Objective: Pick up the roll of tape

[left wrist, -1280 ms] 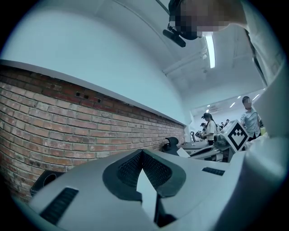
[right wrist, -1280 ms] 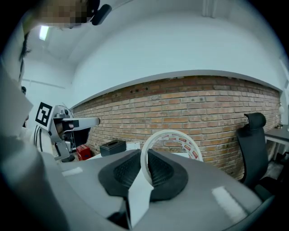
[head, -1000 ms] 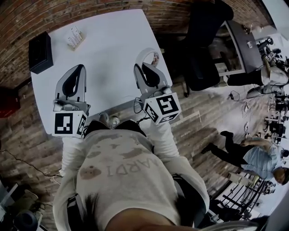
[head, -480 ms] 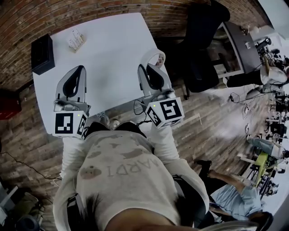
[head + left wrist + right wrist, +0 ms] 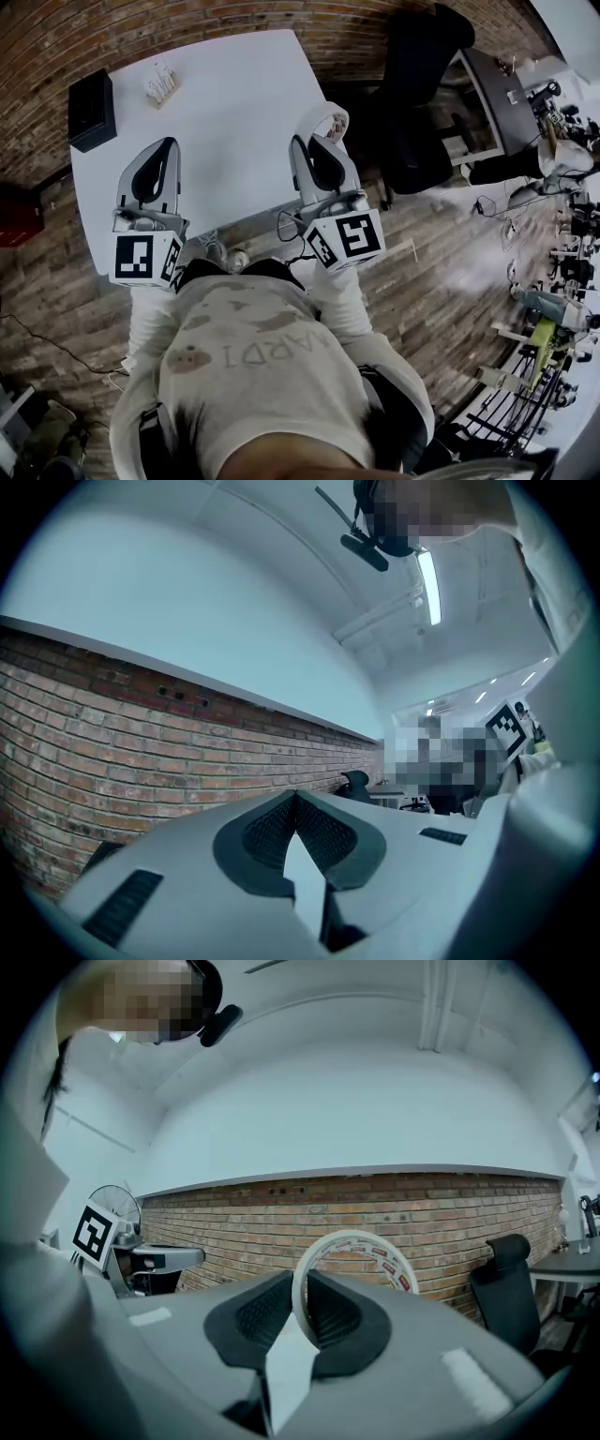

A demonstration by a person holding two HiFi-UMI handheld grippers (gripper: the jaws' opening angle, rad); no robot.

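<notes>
Far left on the white table (image 5: pixel 225 103) sat a black box (image 5: pixel 90 111), and just beside it, toward the back edge, a small rack (image 5: pixel 160 82) whose contents I couldn't make out. Nearer the person, the left claw (image 5: pixel 170 142) hung over the table's left half, pointing level toward the brick wall (image 5: pixel 141 733). Its dark pads (image 5: pixel 262 832) met at the tip with nothing between them.

Across the bare middle of the table, the right claw (image 5: pixel 317 139) was held over the table's right edge, level too. Its jaws were closed down on the roll of tape (image 5: pixel 336 112), the pads pinching one side of the white ring. The rest of the roll of tape (image 5: pixel 349 1238) stood upright past the jaw tips, off the table, red print showing on its inner face. Off to the right, beyond the table, stood a black office chair (image 5: pixel 422 94).
</notes>
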